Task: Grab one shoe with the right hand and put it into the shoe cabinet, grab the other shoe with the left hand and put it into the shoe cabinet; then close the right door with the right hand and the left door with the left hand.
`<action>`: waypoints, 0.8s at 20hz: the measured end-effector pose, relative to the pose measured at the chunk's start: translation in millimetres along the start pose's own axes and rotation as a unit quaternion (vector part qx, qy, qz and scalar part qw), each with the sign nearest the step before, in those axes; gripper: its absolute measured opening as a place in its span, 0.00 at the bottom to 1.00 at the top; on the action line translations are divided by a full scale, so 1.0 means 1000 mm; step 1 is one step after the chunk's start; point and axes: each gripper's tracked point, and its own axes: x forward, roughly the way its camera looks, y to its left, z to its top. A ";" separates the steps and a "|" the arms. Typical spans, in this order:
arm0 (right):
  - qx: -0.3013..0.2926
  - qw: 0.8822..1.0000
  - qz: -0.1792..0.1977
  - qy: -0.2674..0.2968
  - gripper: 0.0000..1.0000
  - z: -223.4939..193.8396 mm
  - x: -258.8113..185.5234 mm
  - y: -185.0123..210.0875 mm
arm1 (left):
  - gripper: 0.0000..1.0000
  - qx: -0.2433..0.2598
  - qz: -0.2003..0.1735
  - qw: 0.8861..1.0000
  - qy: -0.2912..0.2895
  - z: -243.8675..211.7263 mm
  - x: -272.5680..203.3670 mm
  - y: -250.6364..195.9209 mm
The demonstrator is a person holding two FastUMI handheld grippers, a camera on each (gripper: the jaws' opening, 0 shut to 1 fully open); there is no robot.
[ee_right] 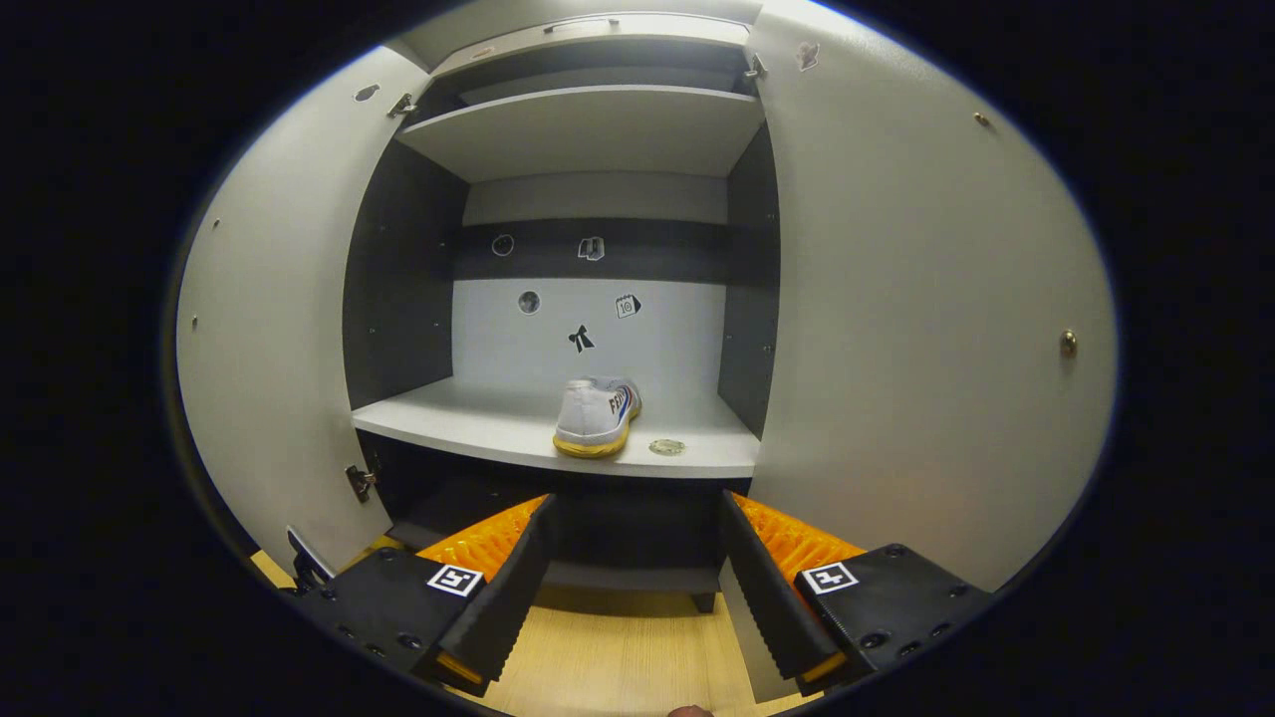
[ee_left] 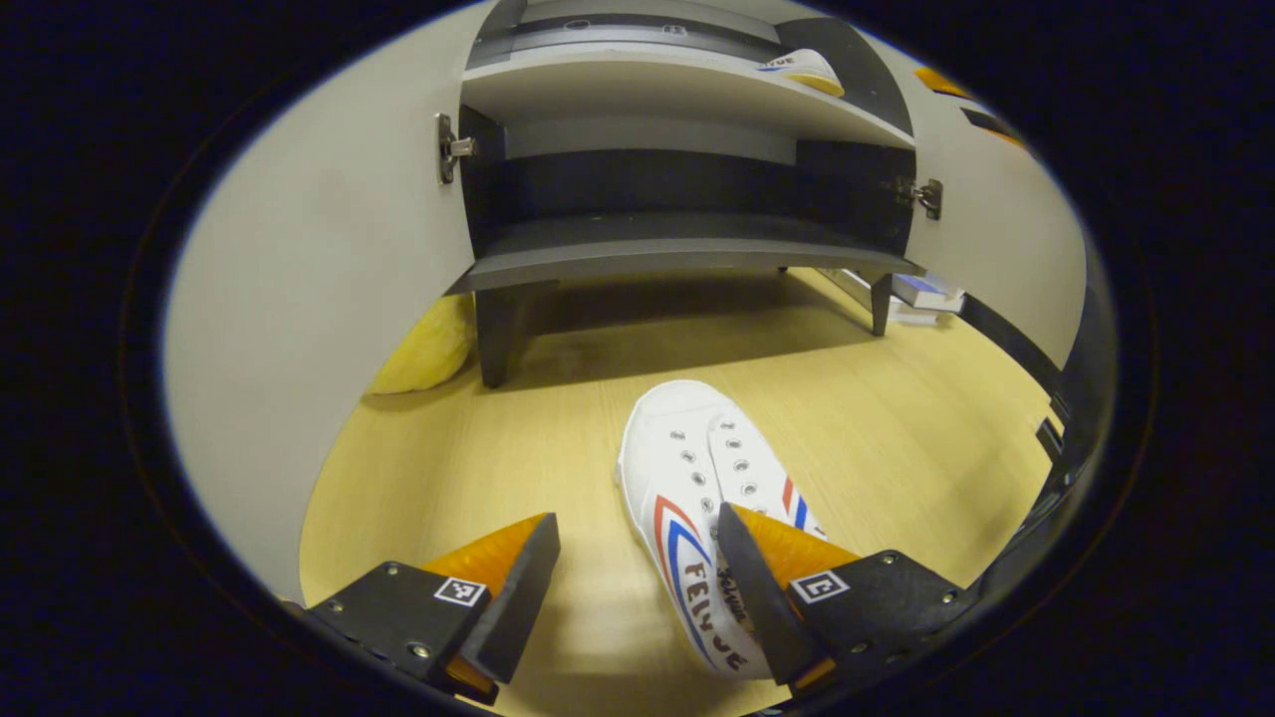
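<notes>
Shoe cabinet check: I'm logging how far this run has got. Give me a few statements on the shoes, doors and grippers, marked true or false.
1. One shoe sits on a cabinet shelf. True.
2. The other shoe is already inside too. False: it lies on the wooden floor.
3. Both cabinet doors are closed. False: the left door and right door stand open.
4. The left gripper is open beside the floor shoe. True.
5. The right gripper holds a shoe. False: it is open, holding nothing.

The shoe (ee_left: 697, 498) on the pale wood-grain floor (ee_left: 896, 428) was white with red and blue stripes. The shoe on the shelf (ee_right: 596, 413) was white with a yellow sole. The cabinet (ee_right: 598, 129) had light grey shelves and dark grey side walls.
</notes>
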 end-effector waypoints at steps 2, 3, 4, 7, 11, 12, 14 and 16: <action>-0.001 1.000 0.002 0.000 1.00 -0.001 0.001 0.001 | 0.97 -0.005 -0.001 1.000 0.003 0.000 0.001 0.000; -0.003 1.000 0.003 0.000 1.00 0.000 0.001 0.001 | 0.96 -0.010 -0.006 1.000 0.008 -0.001 0.001 -0.003; -0.004 1.000 0.003 0.000 1.00 -0.001 0.001 0.002 | 0.96 -0.021 -0.021 1.000 0.007 -0.001 0.003 -0.011; -0.004 1.000 0.007 0.001 1.00 -0.001 0.000 0.003 | 0.52 -0.023 -0.022 0.999 0.011 0.000 0.003 -0.022; -0.005 1.000 0.009 0.003 1.00 -0.003 -0.003 0.000 | 0.28 0.003 0.005 1.000 0.010 0.000 0.003 -0.023; -0.006 1.000 0.011 0.004 1.00 -0.005 -0.005 0.001 | 0.28 0.001 0.026 1.000 0.007 0.001 0.004 -0.015; -0.011 1.000 0.012 0.005 1.00 -0.007 -0.009 0.000 | 0.06 -0.020 0.039 0.999 -0.002 0.003 0.004 -0.016; -0.014 1.000 0.014 0.007 1.00 -0.010 -0.013 0.000 | 0.02 -0.017 0.039 0.999 -0.010 0.006 0.002 -0.015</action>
